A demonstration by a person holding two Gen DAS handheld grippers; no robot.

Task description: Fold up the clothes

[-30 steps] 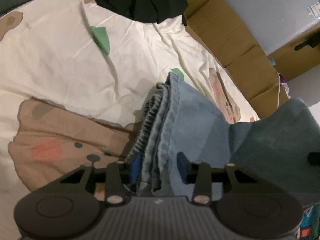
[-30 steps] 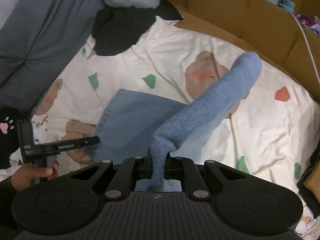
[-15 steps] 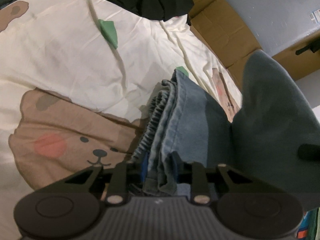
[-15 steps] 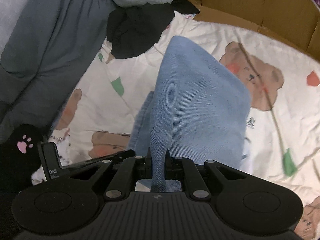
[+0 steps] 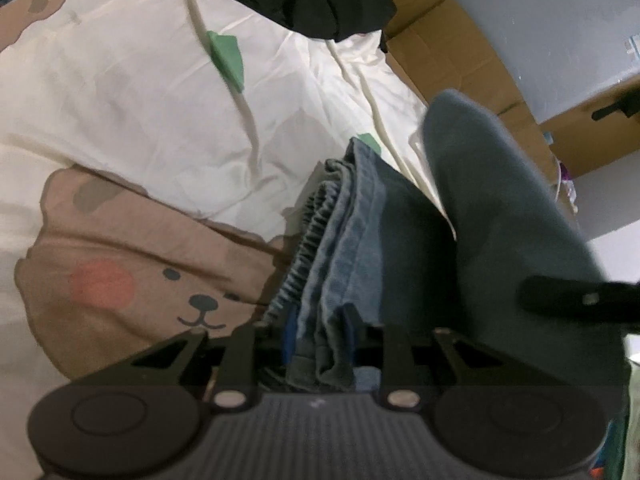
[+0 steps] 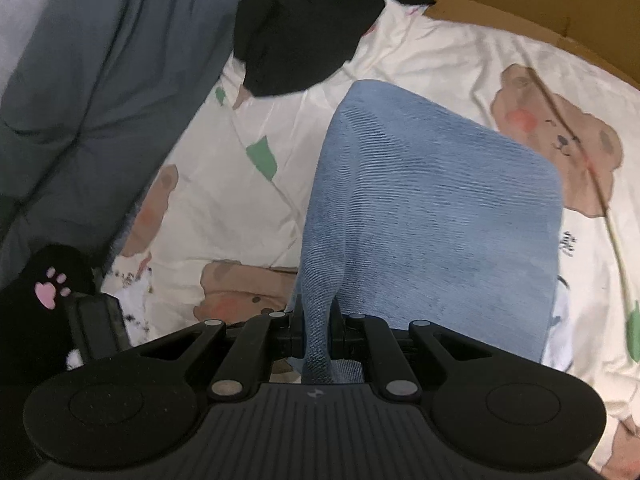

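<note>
Right, both grippers are clamped on the blue jeans (image 6: 432,216) at six o'clock on the bear-print sheet (image 5: 120,80), left gripper (image 5: 320,340) pinching stacked waistband layers, right gripper (image 6: 316,320) a soft, floppy, weighty fold — best gripped at thick edges.

left claw (image 5: 320,336) clamps the folded jeans' (image 5: 360,232) waistband on the bear-print sheet (image 5: 120,100).

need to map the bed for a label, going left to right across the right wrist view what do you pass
black sleeve with a pink paw print → grey duvet → green patch on the sheet → blue denim garment, pinched in the right gripper → bear print on the sheet
</note>
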